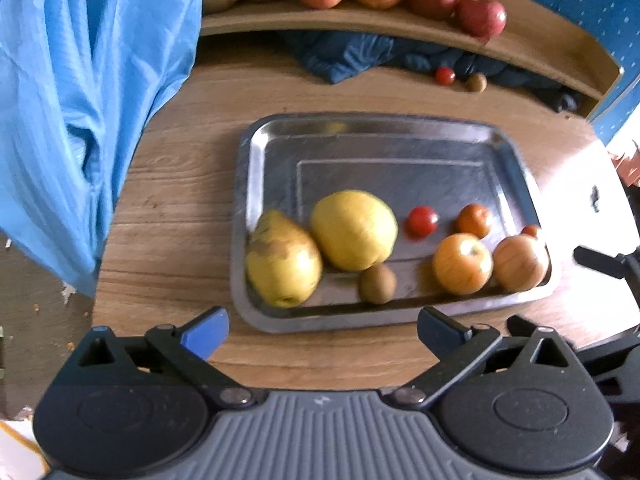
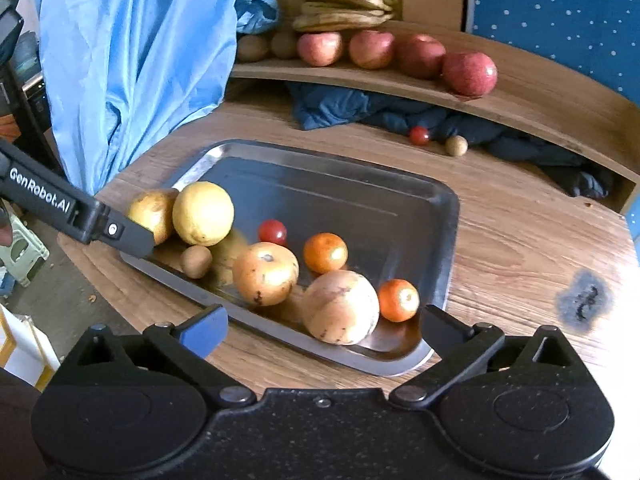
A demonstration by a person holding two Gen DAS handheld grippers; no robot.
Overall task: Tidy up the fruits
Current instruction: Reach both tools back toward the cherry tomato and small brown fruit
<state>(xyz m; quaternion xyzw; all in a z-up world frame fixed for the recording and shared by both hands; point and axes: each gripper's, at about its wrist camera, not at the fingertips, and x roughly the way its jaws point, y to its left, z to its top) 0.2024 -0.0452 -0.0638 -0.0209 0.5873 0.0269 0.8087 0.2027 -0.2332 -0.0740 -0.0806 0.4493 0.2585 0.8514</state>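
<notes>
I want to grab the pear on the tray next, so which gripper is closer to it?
Left. The left gripper hangs open near the tray's corner where the pear lies; the right gripper is open at the opposite end.

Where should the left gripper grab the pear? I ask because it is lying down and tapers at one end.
Grip the pear across its wide lower body, coming from above with one finger on each flank. It lies on its side in the tray corner, touching the yellow fruit, so that finger probably has little room.

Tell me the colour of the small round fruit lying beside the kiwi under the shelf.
Red; clearest in the right wrist view.
</notes>
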